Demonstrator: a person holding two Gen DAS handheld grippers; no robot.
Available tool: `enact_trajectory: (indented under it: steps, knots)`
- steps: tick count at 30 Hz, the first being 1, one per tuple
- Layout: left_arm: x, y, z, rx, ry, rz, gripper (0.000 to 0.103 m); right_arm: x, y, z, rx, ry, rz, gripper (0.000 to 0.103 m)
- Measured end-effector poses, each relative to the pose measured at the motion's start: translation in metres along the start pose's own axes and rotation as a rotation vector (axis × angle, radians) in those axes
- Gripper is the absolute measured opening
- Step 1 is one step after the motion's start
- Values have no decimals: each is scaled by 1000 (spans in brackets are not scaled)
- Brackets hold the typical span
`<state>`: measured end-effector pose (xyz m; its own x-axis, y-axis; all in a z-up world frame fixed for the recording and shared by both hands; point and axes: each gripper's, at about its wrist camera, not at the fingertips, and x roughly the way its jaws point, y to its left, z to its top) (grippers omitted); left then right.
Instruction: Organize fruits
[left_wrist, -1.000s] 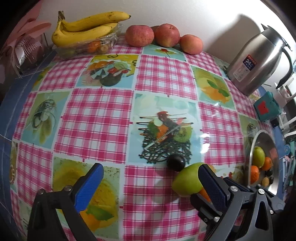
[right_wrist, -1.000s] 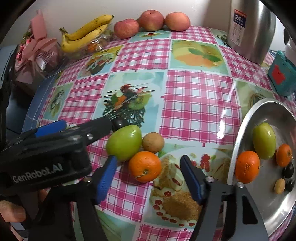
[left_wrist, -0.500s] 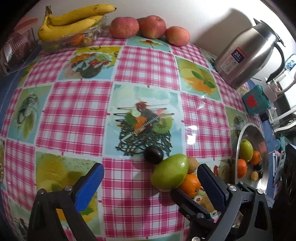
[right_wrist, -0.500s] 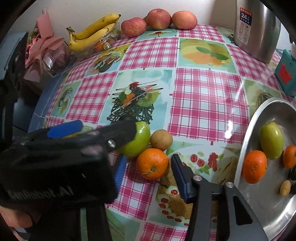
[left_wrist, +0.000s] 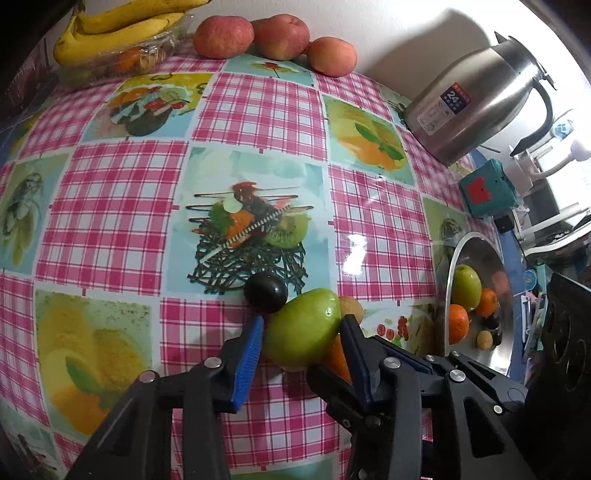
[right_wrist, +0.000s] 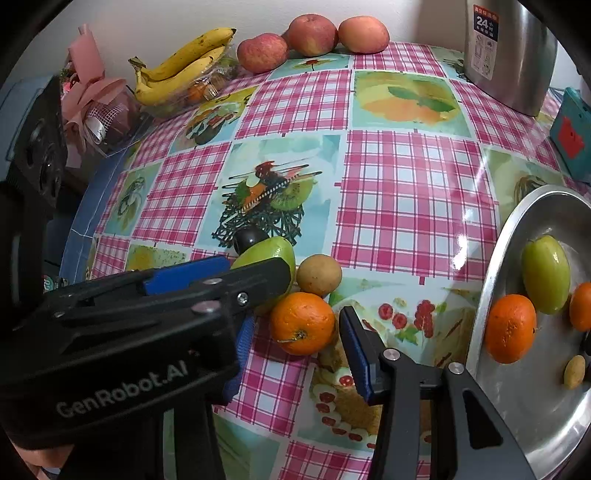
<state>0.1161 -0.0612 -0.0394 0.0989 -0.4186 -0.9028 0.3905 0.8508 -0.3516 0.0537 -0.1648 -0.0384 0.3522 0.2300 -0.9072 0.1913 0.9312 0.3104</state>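
My left gripper (left_wrist: 301, 341) is shut on a green fruit (left_wrist: 303, 328) that rests on the checked tablecloth; it also shows in the right wrist view (right_wrist: 275, 253). A dark plum (left_wrist: 265, 293) touches the green fruit's far side. A small brown fruit (right_wrist: 318, 275) and an orange (right_wrist: 303, 323) lie beside it. My right gripper (right_wrist: 295, 354) is open, its fingers on either side of the orange, apart from it. A steel plate (right_wrist: 524, 417) at the right holds a green fruit (right_wrist: 546, 273), oranges and small fruits.
Bananas (right_wrist: 181, 70) on a clear box and three apples (right_wrist: 312, 37) lie at the table's far edge. A steel kettle (left_wrist: 476, 99) and a teal box (left_wrist: 484, 192) stand at the far right. A pink wrapped bouquet (right_wrist: 92, 107) sits at the left.
My left gripper moved forward and shut on the green fruit. My right gripper moved in around the orange and narrowed its opening.
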Motion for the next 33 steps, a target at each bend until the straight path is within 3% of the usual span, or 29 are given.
enact_trajectory:
  steps: [9,11,21,33]
  knots:
    - [-1,5,0,-18,-4,-15,45,-1,0,0,-9,7,2,44]
    - [-3,5,0,-21,-9,-8,45,-1,-1,0,-8,5,-6,38]
    - [-23,7,3,-26,-59,-7,45,-6,-4,-1,11,-2,24,38]
    - [-67,5,7,-42,-184,-19,45,-46,-4,4,28,-121,54,38]
